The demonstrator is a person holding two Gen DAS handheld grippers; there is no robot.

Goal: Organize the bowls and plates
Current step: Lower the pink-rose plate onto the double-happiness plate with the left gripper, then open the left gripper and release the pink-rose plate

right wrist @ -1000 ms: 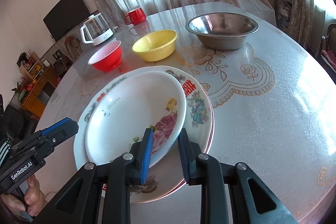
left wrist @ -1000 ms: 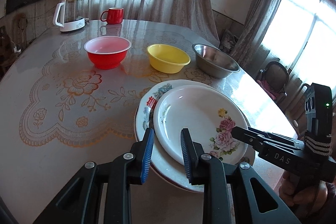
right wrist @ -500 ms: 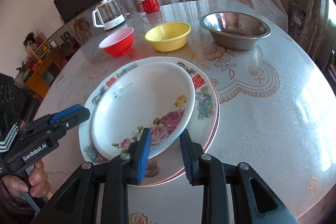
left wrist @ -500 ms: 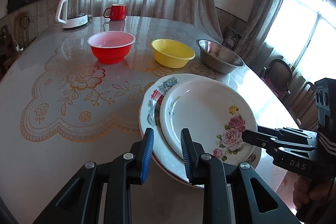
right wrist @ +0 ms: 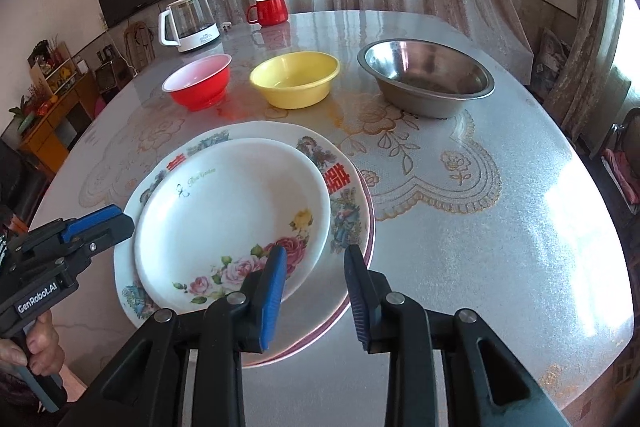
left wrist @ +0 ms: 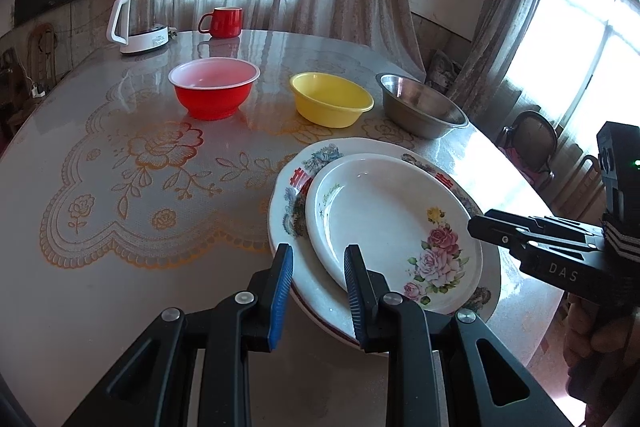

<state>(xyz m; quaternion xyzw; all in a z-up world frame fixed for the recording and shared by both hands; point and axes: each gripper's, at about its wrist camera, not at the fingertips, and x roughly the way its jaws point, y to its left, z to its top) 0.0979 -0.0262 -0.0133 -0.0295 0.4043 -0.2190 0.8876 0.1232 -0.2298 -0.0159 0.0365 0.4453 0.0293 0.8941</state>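
Observation:
A white plate with pink roses (left wrist: 384, 219) (right wrist: 236, 211) lies on a larger plate with red characters (left wrist: 288, 195) (right wrist: 340, 179); a pink-rimmed plate shows beneath. My left gripper (left wrist: 318, 255) (right wrist: 120, 223) stands slightly open at the stack's left edge, and the rims pass between its fingers without being pressed. My right gripper (right wrist: 316, 255) (left wrist: 476, 223) is open at the near right edge, one finger over the rose plate's rim. Behind stand a red bowl (left wrist: 214, 95) (right wrist: 198, 87), a yellow bowl (left wrist: 330, 103) (right wrist: 296, 83) and a steel bowl (left wrist: 420, 107) (right wrist: 426, 83).
A glass kettle (left wrist: 140, 19) and a red mug (left wrist: 224, 22) stand at the round table's far side. A lace-pattern cloth covers the tabletop (right wrist: 500, 227). A chair (left wrist: 532, 143) sits beyond the right edge. A hand holds each gripper's handle.
The right gripper's jaws have widened and it has rolled level, drawing back a little from the rose plate's rim. The left gripper and the plates have kept still.

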